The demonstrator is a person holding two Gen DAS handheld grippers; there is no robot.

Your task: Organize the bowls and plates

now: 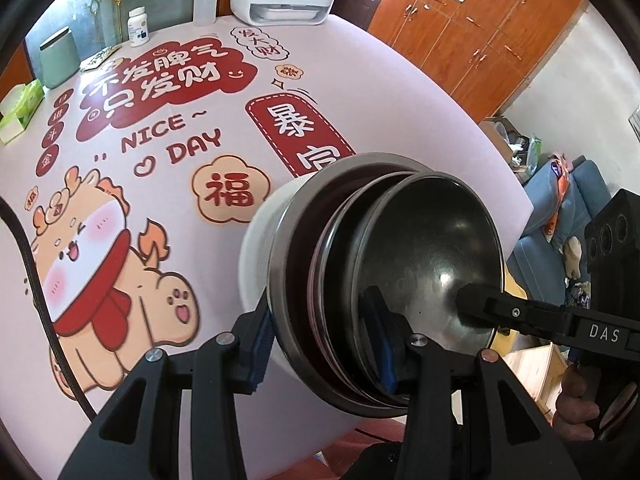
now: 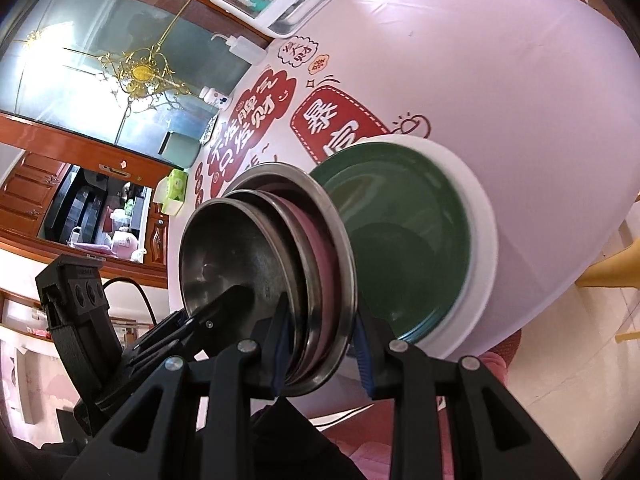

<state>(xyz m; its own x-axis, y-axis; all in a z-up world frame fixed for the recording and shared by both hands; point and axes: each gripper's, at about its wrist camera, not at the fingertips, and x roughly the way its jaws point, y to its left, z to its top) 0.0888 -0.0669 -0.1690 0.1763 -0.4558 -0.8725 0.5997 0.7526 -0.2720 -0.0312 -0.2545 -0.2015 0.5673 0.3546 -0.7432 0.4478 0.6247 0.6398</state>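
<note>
Both tongs, left gripper (image 1: 324,344) and right gripper (image 2: 320,344), clamp opposite rims of the stack of bowls (image 1: 384,280), sharing its weight above the table (image 1: 200,240).

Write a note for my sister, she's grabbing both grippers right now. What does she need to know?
Left gripper: shut on the rims of the stacked dishes.
Right gripper: shut on the same stack, from the other side.
Stack: a small metal bowl sits in a pink dish, inside a bigger metal bowl, with a white bowl with a green inside at the far end. All are held tilted on edge above the printed tablecloth.
Done: dishes are nested together.
Left: carry them where they belong and set them down flat. Keep both grippers tight; I'd guess the stack would slip otherwise.
</note>
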